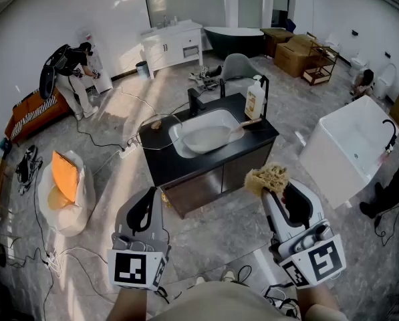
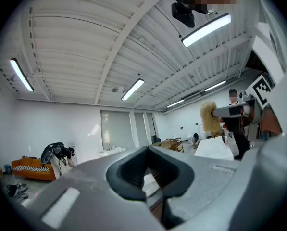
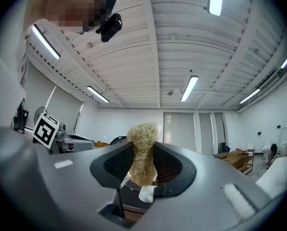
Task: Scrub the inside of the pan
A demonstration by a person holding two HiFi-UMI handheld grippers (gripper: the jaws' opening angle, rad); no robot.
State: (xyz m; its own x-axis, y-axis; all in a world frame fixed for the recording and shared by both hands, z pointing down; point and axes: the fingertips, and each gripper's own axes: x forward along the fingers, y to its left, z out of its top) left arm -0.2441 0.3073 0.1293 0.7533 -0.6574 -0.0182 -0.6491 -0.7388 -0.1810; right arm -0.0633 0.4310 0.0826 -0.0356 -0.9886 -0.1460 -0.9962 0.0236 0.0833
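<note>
The pan [image 1: 209,136] lies in the white basin of a black sink counter [image 1: 160,166] some way ahead of me, its wooden handle [image 1: 246,123] pointing right. My right gripper [image 1: 275,188] is shut on a tan fibrous scrubber [image 1: 267,177], held up in the air well short of the counter. In the right gripper view the scrubber [image 3: 143,152] is pinched between the dark pads [image 3: 119,163]. My left gripper [image 1: 148,196] hangs level beside it, shut with nothing in it. In the left gripper view its jaws [image 2: 151,176] meet at the tips and the scrubber [image 2: 209,119] shows far right.
A glass lid [image 1: 160,130], a black faucet [image 1: 196,99] and a soap bottle [image 1: 254,99] stand on the counter. A white tub [image 1: 349,146] is at right, a stuffed bag [image 1: 65,187] at left. Cables run over the floor. A person [image 1: 72,73] stands far left.
</note>
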